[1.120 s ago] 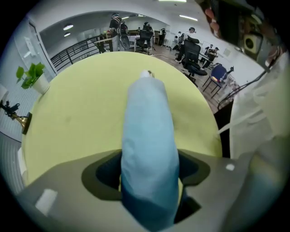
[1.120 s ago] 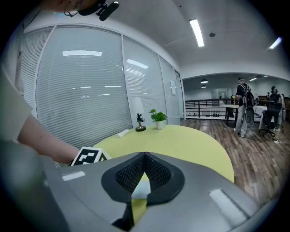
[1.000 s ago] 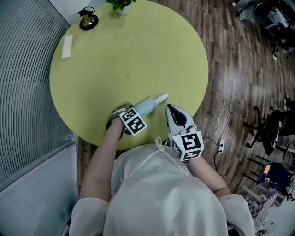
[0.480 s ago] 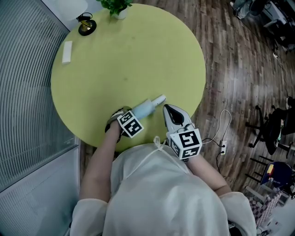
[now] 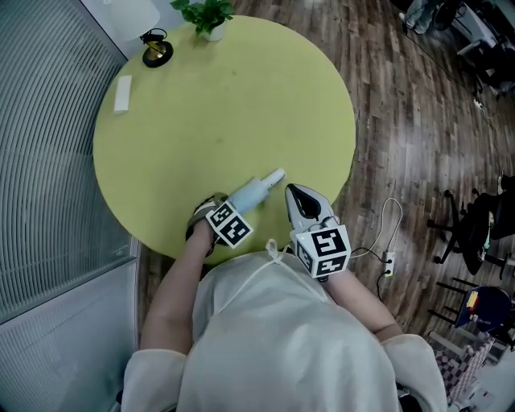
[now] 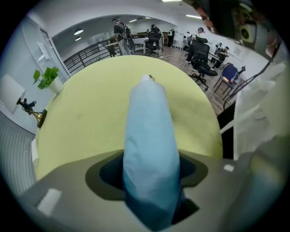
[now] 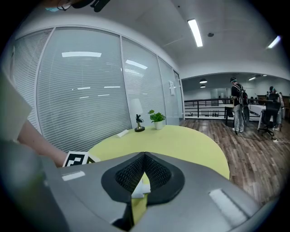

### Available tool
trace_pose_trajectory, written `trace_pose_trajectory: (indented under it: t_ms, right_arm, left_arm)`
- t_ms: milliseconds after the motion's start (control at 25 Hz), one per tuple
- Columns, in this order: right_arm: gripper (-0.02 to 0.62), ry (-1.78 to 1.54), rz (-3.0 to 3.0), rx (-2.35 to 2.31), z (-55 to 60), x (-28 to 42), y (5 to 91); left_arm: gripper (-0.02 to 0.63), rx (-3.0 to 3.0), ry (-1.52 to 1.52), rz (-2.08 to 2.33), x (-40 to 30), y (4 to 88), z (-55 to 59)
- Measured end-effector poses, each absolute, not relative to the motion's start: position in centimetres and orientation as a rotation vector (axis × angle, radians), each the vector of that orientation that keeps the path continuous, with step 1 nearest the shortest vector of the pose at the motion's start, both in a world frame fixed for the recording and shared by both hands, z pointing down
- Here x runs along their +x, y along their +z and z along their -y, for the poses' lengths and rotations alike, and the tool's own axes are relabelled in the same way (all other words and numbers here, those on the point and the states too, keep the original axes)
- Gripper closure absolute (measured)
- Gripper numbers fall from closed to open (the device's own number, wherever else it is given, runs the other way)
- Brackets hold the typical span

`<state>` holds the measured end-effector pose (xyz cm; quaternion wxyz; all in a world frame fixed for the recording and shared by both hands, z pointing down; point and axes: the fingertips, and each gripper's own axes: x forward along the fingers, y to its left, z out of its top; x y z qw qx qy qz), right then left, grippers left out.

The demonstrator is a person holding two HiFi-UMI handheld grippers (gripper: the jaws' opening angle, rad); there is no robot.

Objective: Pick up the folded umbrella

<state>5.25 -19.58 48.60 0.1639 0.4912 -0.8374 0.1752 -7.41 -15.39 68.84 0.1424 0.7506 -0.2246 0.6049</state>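
Observation:
The folded umbrella (image 5: 256, 190), light blue with a white end (image 5: 276, 175), lies on the round yellow-green table (image 5: 225, 105) near its front edge. My left gripper (image 5: 228, 211) points steeply down over its near end. In the left gripper view the umbrella (image 6: 149, 145) runs up between the jaws of the left gripper (image 6: 152, 172), which are closing, with dark gaps still at its sides. My right gripper (image 5: 294, 190) rests just right of the umbrella, empty; in its own view the right gripper (image 7: 144, 156) has its tips together.
At the table's far side stand a potted plant (image 5: 208, 14), a small dark figurine (image 5: 155, 50) and a flat white object (image 5: 123, 92). A glass wall with blinds runs along the left. A cable and plug strip (image 5: 385, 256) lie on the wood floor at right, near office chairs (image 5: 475, 225).
The left gripper's marker cube has shifted slightly down and left along the umbrella. The right gripper has kept still. The head camera has drifted a little.

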Motion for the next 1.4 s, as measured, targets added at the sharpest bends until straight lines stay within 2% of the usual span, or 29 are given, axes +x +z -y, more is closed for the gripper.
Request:
trace_pose_trajectory:
  t_ms: [280, 600, 1080, 1400]
  right_arm:
    - [0.597, 0.48, 2.392, 1.44, 18.8, 5.8, 47.6]
    - [0.597, 0.428, 2.448, 1.418, 18.0, 4.8, 45.5]
    - [0.597, 0.37, 2.51, 1.351, 17.1, 2.1, 43.4]
    - [0.597, 0.301, 2.563, 1.292, 18.0, -0.2, 41.5]
  left_arm:
    - [0.304, 2.235, 1.606, 0.804, -7.1, 65.3, 15.6]
    - [0.304, 2.326, 1.338, 1.122, -8.2, 56.5, 18.8]
    - [0.304, 2.455, 0.619, 1.543, -9.9, 41.8, 19.3]
    - [0.304, 2.452, 0.285, 1.806, -13.8, 37.1, 17.1]
